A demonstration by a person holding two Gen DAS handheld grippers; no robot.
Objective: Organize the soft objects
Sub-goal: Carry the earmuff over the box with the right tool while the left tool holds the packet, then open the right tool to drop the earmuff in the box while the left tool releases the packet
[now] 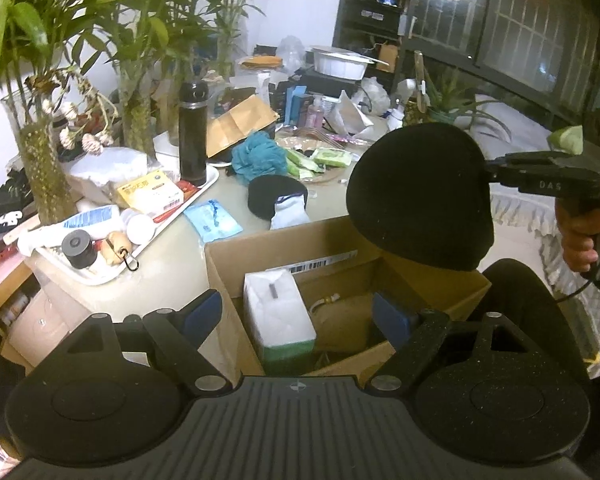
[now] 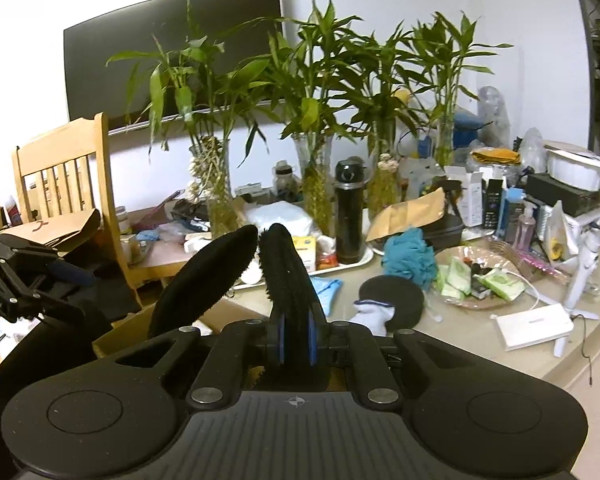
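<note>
Right gripper (image 2: 296, 344) fingertips buried in the black fuzzy slipper (image 2: 288, 276); only blue pad edges visible. Far wall of cardboard box (image 1: 228, 264) covered by that slipper in the left view. Box's near edge hidden behind left gripper (image 1: 298, 314) body. Print on tissue pack (image 1: 278, 312) unreadable. Yellow packet (image 1: 150, 192) text too small. White sock (image 2: 370, 312) partly behind gripper housing.

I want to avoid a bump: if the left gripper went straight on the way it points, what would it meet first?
Probably the tissue pack standing in the open cardboard box. The left gripper is open and aimed down into the box, though depth is hard to judge.
</note>
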